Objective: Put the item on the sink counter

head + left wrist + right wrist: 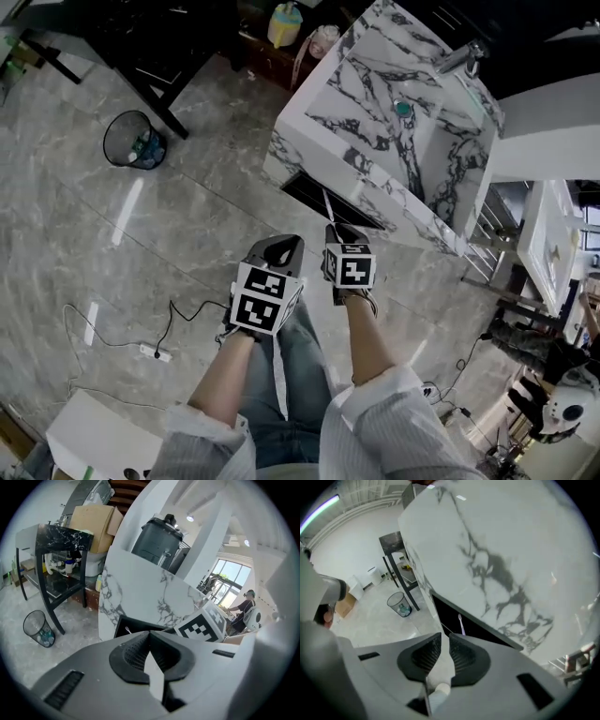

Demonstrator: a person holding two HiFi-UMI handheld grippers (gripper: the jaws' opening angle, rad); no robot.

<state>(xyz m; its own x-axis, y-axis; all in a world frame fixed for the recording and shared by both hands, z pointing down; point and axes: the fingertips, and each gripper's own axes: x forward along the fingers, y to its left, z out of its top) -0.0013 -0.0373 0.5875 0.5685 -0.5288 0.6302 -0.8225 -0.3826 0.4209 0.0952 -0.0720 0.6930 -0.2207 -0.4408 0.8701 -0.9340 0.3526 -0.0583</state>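
Carrying | right claw (441, 639) clamps slim white toothbrush (442, 667), left claw (150, 637) pinches flat white strip (153, 674) | we judge next: lift over marble sink desk (337, 94).

Dull, even light lay over the head view, where the polished floor (127, 211) threw back pale streaks of glare and the marble counter (361, 56) stood out brightest. Both gripper views bent hard at their edges inside a round black border. Daylight flared through a window (226, 573) at the right of the left gripper view, washing out detail there. A strip light (321, 510) glowed at the upper left of the right gripper view, where the counter's side looked soft and overexposed.
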